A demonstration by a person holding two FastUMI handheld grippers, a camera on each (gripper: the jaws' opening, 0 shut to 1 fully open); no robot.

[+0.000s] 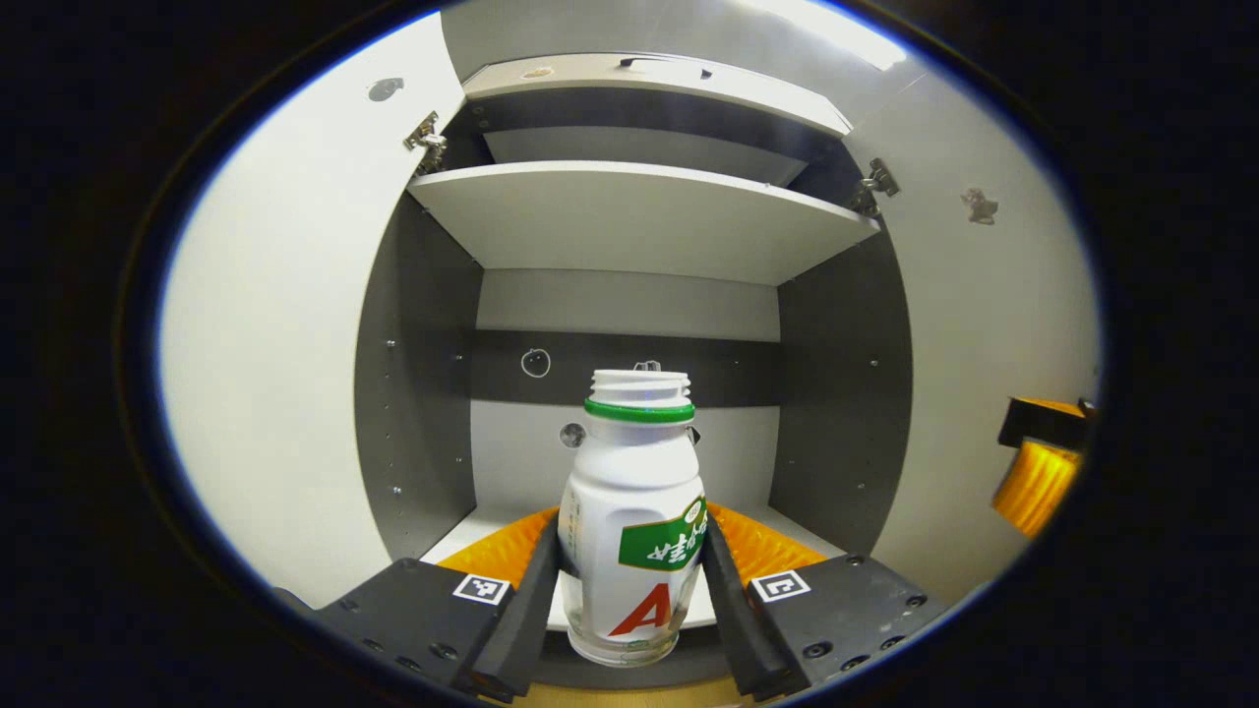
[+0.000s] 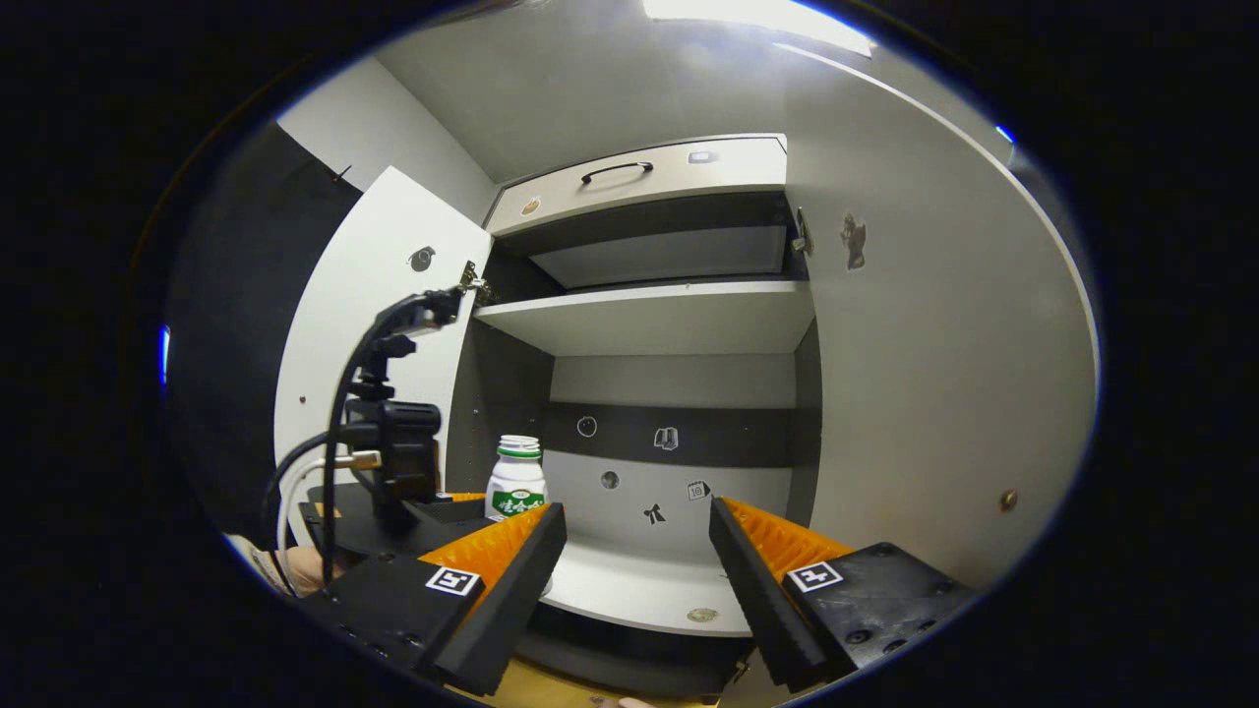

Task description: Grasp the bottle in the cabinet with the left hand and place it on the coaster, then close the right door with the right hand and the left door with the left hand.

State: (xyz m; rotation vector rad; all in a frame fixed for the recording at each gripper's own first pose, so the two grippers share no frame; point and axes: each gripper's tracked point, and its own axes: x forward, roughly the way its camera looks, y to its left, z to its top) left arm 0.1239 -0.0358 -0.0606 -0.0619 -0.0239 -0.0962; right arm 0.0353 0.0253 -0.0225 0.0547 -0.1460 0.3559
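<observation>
A white bottle (image 1: 629,521) with a green neck ring, a green and red label and no cap stands upright between my left gripper's (image 1: 631,518) fingers. Both fingers (image 1: 539,580) press on its sides, just at the front edge of the cabinet's bottom shelf (image 1: 462,536). In the right gripper view the bottle (image 2: 516,482) shows at the left of the cabinet, with the left gripper (image 2: 398,462) and its cables behind it. My right gripper (image 2: 637,511) is open with nothing in it, in front of the cabinet's lower compartment. It also shows at the right edge of the left gripper view as the right gripper (image 1: 1038,462).
Both cabinet doors stand wide open: the left door (image 1: 285,344) and the right door (image 1: 993,324), also seen as the left door (image 2: 384,265) and the right door (image 2: 934,344). A bare upper shelf (image 1: 639,216) spans the cabinet. Above it sits a drawer with a handle (image 2: 616,170).
</observation>
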